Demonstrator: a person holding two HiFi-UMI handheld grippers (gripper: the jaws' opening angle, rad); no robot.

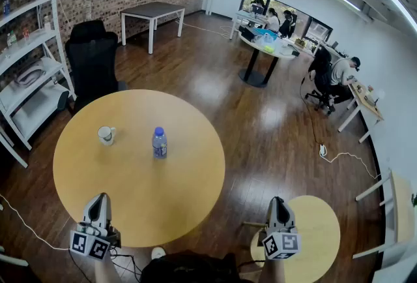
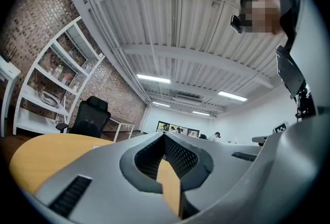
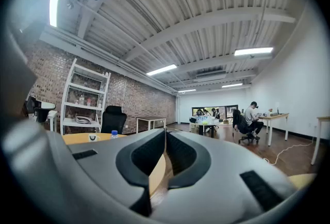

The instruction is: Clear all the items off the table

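left gripper (image 1: 98,199): held low over the near rim of the round table (image 1: 176,197), nose tipped slightly up.
right gripper (image 1: 277,202): level, off the table's edge, by a smaller round table (image 1: 322,236).
room: open tabletop ahead of the left fingers.
jaws: both pairs pressed together, pinching nothing.
bottle (image 1: 159,143), mug (image 1: 106,135): upright, well beyond the left fingertips, apart from each other.
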